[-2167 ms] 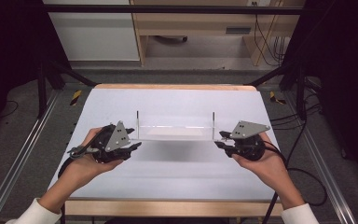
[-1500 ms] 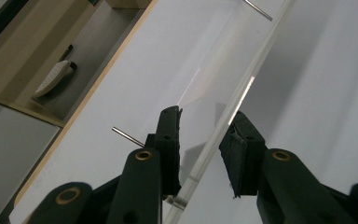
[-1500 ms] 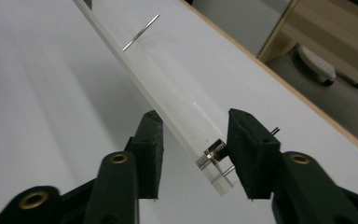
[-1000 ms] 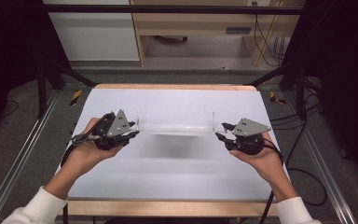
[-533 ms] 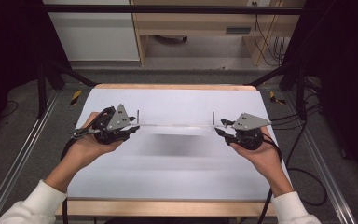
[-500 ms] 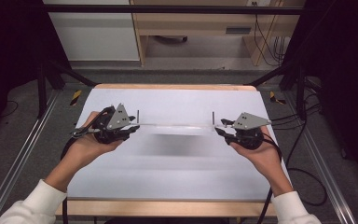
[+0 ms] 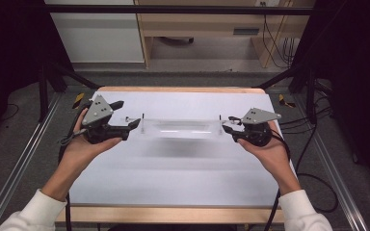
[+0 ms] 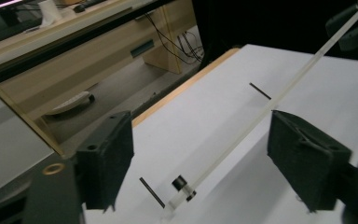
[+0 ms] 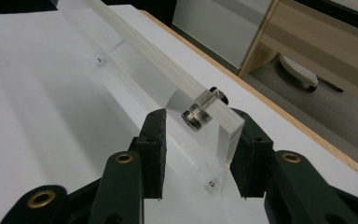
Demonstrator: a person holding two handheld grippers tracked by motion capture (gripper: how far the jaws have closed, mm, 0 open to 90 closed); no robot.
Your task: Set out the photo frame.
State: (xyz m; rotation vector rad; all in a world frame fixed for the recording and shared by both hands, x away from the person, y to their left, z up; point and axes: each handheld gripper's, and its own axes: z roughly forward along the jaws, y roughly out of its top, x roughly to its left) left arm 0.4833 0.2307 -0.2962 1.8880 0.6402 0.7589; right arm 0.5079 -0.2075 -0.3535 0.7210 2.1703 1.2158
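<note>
A long clear acrylic panel (image 7: 180, 129) hangs above the white table (image 7: 173, 178) and casts a shadow on it. My right gripper (image 7: 227, 126) is shut on its right end. In the right gripper view the jaws of my right gripper (image 9: 200, 120) clamp the panel (image 9: 168, 70) just below a small metal bolt (image 9: 196, 114). My left gripper (image 7: 127, 114) is at the panel's left end with its jaws spread wide. The left gripper view has the panel edge (image 8: 233, 142) running between the open jaws of my left gripper (image 8: 200, 119), close to the right one, with a black bolt (image 8: 181, 183) near its end.
The table has a wooden rim (image 7: 178, 89) and metal frame rails (image 7: 21, 168) on both sides. A wooden bench (image 7: 207, 29) and cables stand behind. Yellow-handled tools lie on the floor at left (image 7: 78, 99) and right (image 7: 284, 100).
The panel has risen off the table and moved away from the person, carried by both hands. The left gripper's jaws have opened.
</note>
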